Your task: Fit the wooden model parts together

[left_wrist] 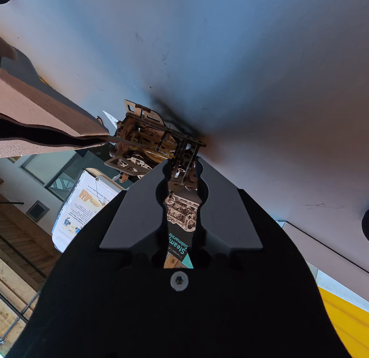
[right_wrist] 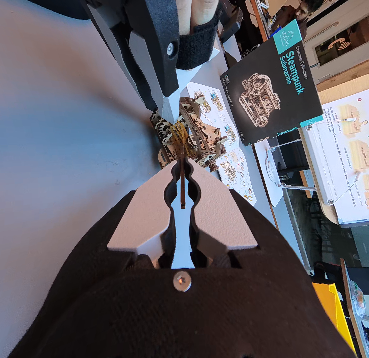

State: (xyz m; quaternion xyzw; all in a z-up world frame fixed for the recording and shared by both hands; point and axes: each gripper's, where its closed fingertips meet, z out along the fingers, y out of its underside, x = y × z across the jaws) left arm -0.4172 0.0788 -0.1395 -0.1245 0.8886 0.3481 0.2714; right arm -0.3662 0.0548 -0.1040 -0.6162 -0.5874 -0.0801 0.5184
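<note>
While left gripper (left_wrist: 182,164) steadies model (left_wrist: 151,140), right gripper (right_wrist: 180,162) pinches strip (right_wrist: 182,188).

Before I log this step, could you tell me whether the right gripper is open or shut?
Shut: the right gripper has its fingertips pinched on a thin wooden strip pointing at the wooden model.

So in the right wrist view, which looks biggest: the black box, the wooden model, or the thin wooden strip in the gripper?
1. Black box, largest.
2. Wooden model.
3. Thin wooden strip, smallest, though it is nearest the camera, pinched in the right gripper.
</note>
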